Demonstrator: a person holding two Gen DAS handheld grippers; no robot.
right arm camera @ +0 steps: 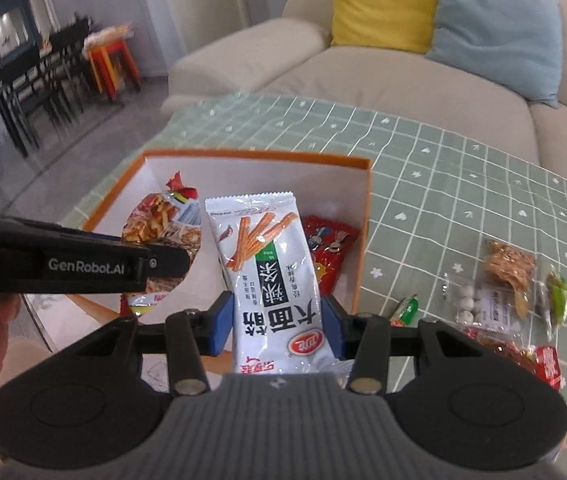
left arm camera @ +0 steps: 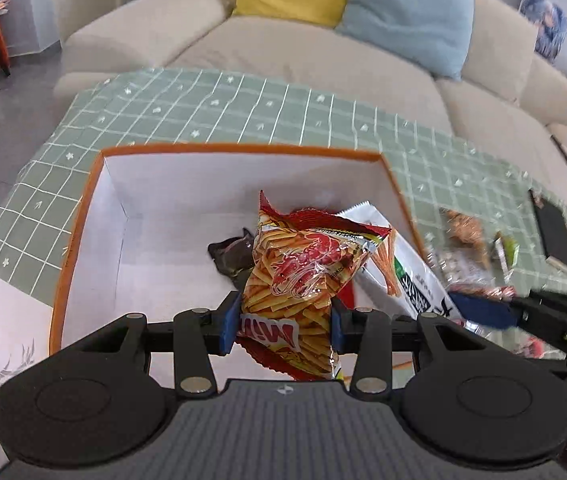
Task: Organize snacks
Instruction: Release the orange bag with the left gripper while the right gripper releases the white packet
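Note:
An orange-rimmed white box [left arm camera: 243, 149] [right arm camera: 259, 157] stands on the green checked table. My left gripper [left arm camera: 285, 326] is shut on a red shrimp-stick bag [left arm camera: 303, 272] and holds it over the box; the bag also shows in the right wrist view [right arm camera: 159, 224]. My right gripper [right arm camera: 275, 326] is shut on a white spicy-strip bag [right arm camera: 271, 276] over the box's near right part; that bag also shows in the left wrist view [left arm camera: 407, 268]. A red snack pack [right arm camera: 331, 252] and a dark packet [left arm camera: 229, 254] lie inside the box.
Several small loose snacks [right arm camera: 499, 292] lie on the tablecloth [right arm camera: 463, 200] right of the box. A black flat object [left arm camera: 555, 236] lies at the table's right edge. A beige sofa [left arm camera: 303, 52] with yellow and blue cushions stands behind the table.

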